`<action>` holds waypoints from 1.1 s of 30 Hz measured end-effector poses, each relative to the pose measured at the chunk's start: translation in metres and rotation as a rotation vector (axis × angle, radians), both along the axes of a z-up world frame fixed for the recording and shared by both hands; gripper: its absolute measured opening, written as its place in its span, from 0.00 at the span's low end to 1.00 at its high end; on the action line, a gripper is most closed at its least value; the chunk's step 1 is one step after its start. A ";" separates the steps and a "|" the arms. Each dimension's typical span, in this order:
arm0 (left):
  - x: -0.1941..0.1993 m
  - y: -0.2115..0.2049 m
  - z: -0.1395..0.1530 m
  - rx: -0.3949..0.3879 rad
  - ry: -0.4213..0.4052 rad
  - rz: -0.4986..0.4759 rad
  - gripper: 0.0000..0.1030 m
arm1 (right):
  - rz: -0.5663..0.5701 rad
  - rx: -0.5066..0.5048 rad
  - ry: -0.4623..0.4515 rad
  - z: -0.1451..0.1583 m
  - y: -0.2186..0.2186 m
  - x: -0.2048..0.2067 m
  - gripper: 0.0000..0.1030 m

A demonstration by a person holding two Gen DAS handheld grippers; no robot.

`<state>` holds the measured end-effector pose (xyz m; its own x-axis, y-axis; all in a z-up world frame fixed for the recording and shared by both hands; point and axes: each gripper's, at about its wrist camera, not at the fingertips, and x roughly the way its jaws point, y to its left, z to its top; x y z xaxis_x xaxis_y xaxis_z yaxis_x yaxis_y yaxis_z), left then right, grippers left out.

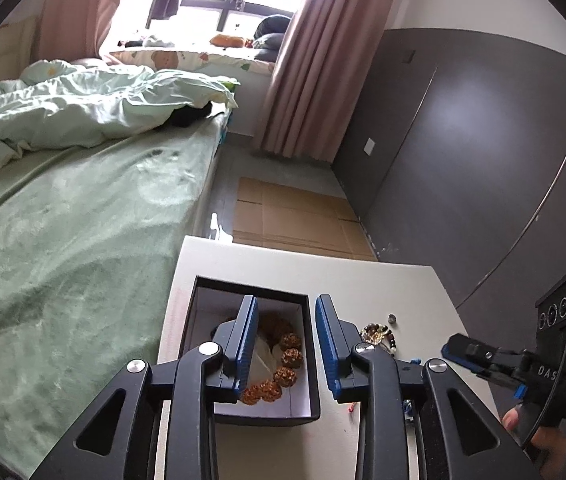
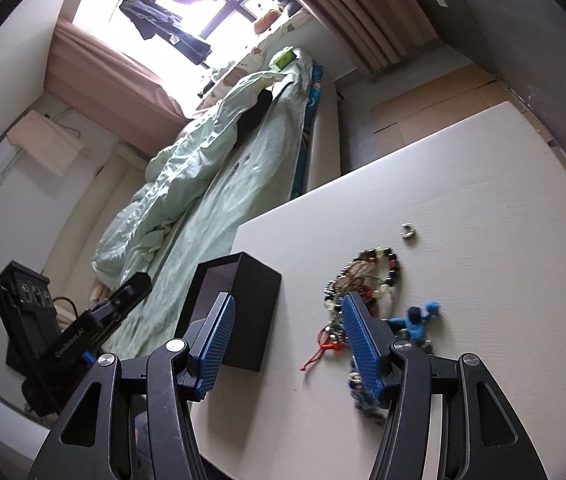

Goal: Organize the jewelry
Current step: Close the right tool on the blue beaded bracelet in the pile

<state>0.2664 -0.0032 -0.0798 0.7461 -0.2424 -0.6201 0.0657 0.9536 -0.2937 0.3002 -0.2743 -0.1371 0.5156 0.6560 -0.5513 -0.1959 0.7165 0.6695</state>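
Note:
A black open box (image 1: 311,364) stands on the white table (image 1: 363,280). A bracelet of large brown carved beads (image 1: 283,364) lies inside it. My left gripper (image 1: 287,344) is open and empty, its fingers straddling the box's right wall from above. To the right of the box lies a heap of beaded bracelets (image 1: 381,334) and a small silver ring (image 1: 392,317). In the right wrist view my right gripper (image 2: 283,344) is open and empty, low over the table between the box (image 2: 251,312) and the bracelets (image 2: 367,280). The ring (image 2: 407,232) lies beyond. A blue cord piece (image 2: 419,320) lies by the right finger.
A bed with a green cover (image 1: 75,232) runs along the table's left side. Flat cardboard (image 1: 295,216) lies on the floor beyond the table. A dark wall (image 1: 483,140) stands to the right. My right gripper (image 1: 483,356) shows at the right of the left wrist view.

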 end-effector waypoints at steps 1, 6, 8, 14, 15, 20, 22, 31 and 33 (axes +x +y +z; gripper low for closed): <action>-0.001 -0.002 0.000 -0.002 0.002 -0.002 0.30 | -0.006 0.001 0.000 0.000 -0.004 -0.001 0.55; -0.008 -0.017 -0.002 -0.001 0.007 -0.031 0.30 | -0.037 -0.012 0.016 -0.004 -0.025 -0.005 0.55; -0.010 -0.026 -0.003 -0.002 0.010 -0.056 0.30 | -0.043 -0.020 0.030 -0.007 -0.030 -0.006 0.55; -0.016 -0.053 -0.010 -0.011 0.026 -0.117 0.31 | -0.042 -0.052 0.045 -0.011 -0.042 -0.014 0.55; -0.018 -0.057 -0.012 -0.012 0.032 -0.123 0.31 | -0.036 -0.056 0.046 -0.012 -0.042 -0.015 0.55; -0.025 -0.069 -0.020 -0.014 0.054 -0.139 0.33 | 0.037 -0.083 0.045 -0.016 -0.031 -0.022 0.55; -0.029 -0.071 -0.023 -0.021 0.066 -0.139 0.53 | 0.074 -0.099 0.039 -0.018 -0.024 -0.023 0.53; -0.046 -0.064 -0.034 -0.061 0.076 -0.088 0.76 | 0.163 -0.179 0.061 -0.034 0.008 -0.018 0.31; -0.048 -0.062 -0.036 -0.058 0.079 -0.079 0.76 | 0.174 -0.188 0.070 -0.038 0.012 -0.016 0.21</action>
<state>0.2188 -0.0657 -0.1153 0.6727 -0.3360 -0.6593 0.1147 0.9276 -0.3557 0.2842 -0.2623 -0.1749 0.3601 0.6140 -0.7024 -0.2851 0.7893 0.5438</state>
